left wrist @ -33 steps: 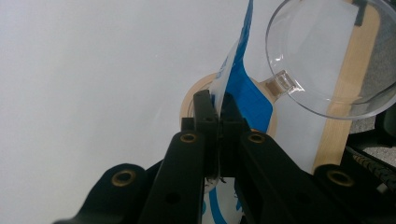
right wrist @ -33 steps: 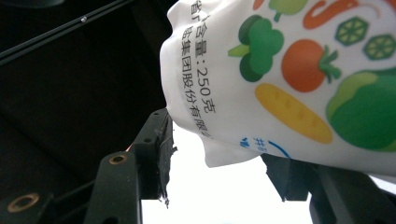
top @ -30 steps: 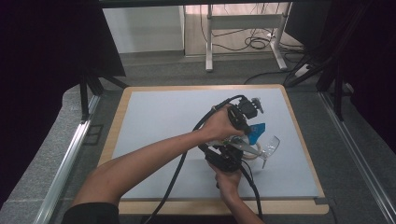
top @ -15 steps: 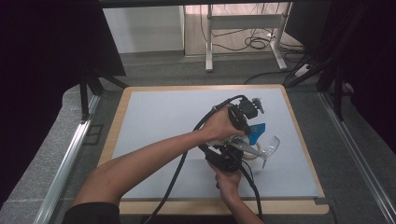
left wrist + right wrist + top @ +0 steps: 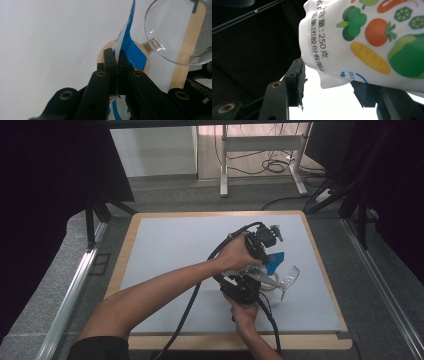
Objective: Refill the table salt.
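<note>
A white and blue pouch point(image 5: 274, 261) printed with vegetables point(image 5: 362, 45) hangs tilted over the right part of the grey mat. My left gripper point(image 5: 266, 254) comes from above, and in the left gripper view point(image 5: 117, 56) its jaws are shut on the pouch's thin edge point(image 5: 125, 35). My right gripper point(image 5: 256, 281) reaches up from the near side. In the right gripper view point(image 5: 329, 80) the pouch's lower body sits between its half-closed jaws, touching the left pad point(image 5: 299, 72) and covering the right one. A clear cup point(image 5: 290, 276) point(image 5: 175, 32) lies just right of the pouch, beside a round wooden disc point(image 5: 102, 53).
A wood-framed grey mat point(image 5: 175, 250) covers the table, with bare room across its left half. Both grippers' black cables point(image 5: 192, 295) trail back over the near edge. Metal rails run along both sides, and a desk frame point(image 5: 260, 150) stands beyond the far edge.
</note>
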Demonstrator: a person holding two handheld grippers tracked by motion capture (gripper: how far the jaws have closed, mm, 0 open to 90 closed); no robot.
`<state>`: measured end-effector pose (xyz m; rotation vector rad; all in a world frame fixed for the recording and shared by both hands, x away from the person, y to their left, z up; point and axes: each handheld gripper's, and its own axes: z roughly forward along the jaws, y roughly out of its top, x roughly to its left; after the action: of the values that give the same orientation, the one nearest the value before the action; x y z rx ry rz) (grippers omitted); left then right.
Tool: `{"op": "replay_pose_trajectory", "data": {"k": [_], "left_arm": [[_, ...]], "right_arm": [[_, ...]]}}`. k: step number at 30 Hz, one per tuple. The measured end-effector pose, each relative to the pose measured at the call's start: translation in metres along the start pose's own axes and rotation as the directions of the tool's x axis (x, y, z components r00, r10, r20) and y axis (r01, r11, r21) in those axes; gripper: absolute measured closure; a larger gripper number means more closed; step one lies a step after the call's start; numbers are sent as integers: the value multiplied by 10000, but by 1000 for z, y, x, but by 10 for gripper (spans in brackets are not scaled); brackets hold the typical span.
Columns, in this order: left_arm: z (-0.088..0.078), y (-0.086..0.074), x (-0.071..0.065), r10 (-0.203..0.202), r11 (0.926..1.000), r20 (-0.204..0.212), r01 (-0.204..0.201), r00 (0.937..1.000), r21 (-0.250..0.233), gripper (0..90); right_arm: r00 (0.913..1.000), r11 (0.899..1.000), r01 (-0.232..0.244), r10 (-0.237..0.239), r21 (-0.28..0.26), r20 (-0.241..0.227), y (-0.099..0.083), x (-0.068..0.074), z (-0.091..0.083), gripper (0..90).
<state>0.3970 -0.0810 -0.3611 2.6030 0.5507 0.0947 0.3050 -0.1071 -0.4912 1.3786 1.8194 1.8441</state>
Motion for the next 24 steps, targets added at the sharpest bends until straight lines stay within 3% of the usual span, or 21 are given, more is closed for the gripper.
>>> {"op": "replay_pose_trajectory", "data": {"k": [24], "left_arm": [[6, 2, -1, 18, 9999, 59, -19, 10000, 149, 900]], "right_arm": [[10000, 10000, -32, 31, 26, 89, -1, -3, -1, 478]]}}
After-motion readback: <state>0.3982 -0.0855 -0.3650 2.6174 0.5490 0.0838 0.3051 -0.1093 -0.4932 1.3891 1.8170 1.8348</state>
